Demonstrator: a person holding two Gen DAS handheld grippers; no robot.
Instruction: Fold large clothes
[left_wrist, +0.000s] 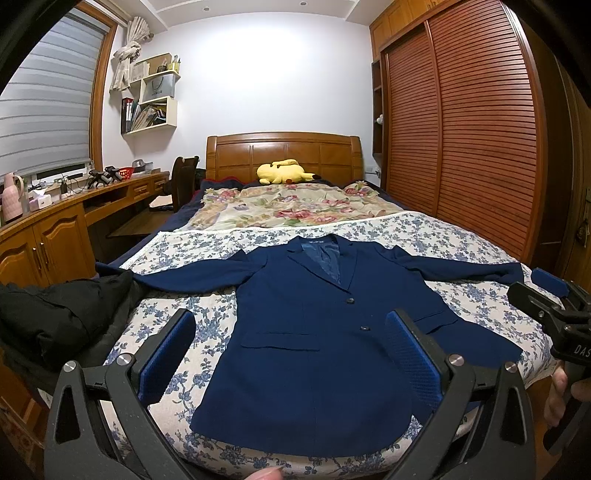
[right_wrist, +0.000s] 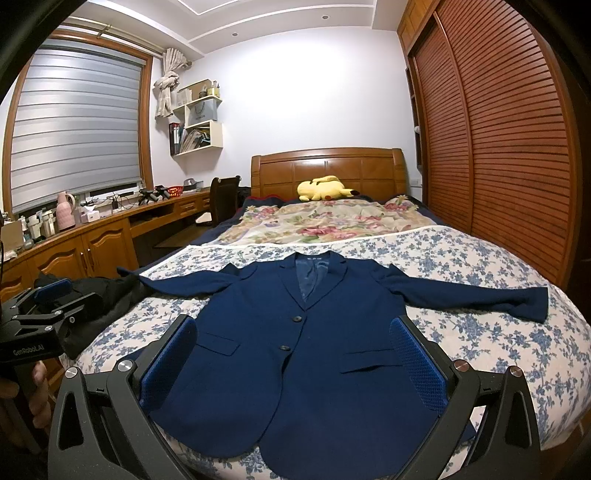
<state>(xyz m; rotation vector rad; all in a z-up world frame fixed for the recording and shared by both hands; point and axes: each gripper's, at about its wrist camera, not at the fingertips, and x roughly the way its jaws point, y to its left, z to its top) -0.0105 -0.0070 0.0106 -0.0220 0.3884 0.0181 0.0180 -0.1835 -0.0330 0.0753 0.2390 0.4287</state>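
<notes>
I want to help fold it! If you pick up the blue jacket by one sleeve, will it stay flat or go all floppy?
Probably floppy: the blue jacket lies limp and flat on the flowery bedspread, its sleeves wrinkled. Its lining looks shiny, so it may slip a little. It seems large, so the rest would likely drag and hang down.

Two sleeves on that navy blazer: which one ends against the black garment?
The sleeve stretching toward the window side; its cuff meets the black garment. The other sleeve, toward the wardrobe, ends on bare floral bedspread.

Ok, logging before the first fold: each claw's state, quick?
Left claw: open, holding nothing, above the blazer.
Right claw: open, holding nothing.
</notes>
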